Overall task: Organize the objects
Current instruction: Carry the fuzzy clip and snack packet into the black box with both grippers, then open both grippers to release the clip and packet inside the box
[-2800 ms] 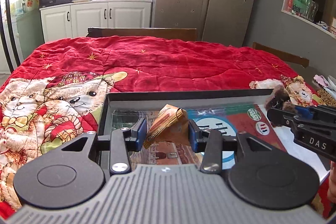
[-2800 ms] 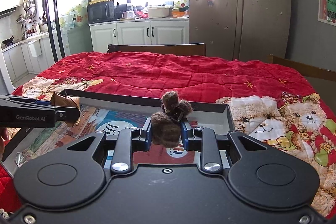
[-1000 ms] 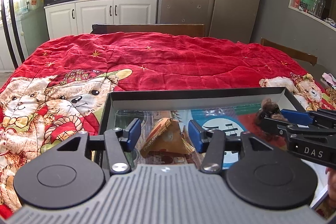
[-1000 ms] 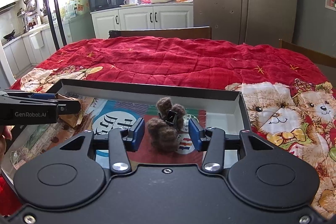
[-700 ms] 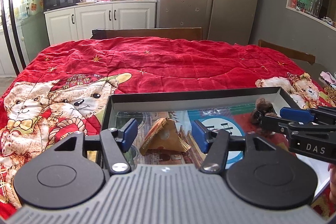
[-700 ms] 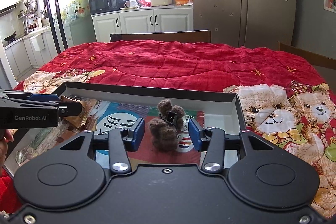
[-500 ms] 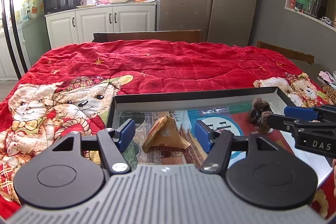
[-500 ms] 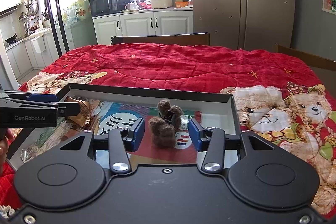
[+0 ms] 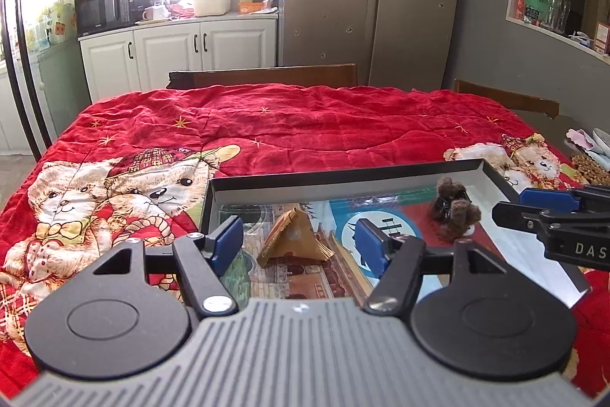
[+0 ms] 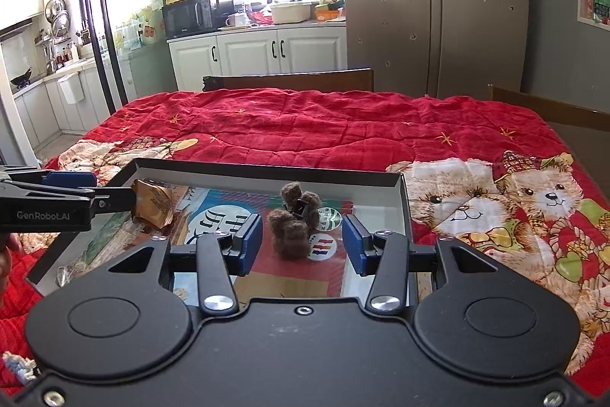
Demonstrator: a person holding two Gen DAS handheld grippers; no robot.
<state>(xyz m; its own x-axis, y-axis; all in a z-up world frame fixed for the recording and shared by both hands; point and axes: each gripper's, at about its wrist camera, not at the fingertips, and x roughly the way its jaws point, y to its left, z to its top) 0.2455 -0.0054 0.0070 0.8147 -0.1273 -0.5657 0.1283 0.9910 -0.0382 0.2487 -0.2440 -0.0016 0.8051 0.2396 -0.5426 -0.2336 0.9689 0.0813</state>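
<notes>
Resting on the printed floor of the tray (image 9: 343, 178), near its left wall, a gold packet (image 9: 293, 235) is seen between the fingers of the left gripper (image 9: 301, 245), which are spread wide and touch nothing. A brown plush (image 10: 291, 226) lies toward the far right corner, framed by the parted fingers of the right gripper (image 10: 301, 245), also clear of it. Both things are judged set down so that loose items are gathered inside one walled tray on the red quilt (image 10: 324, 124).
</notes>
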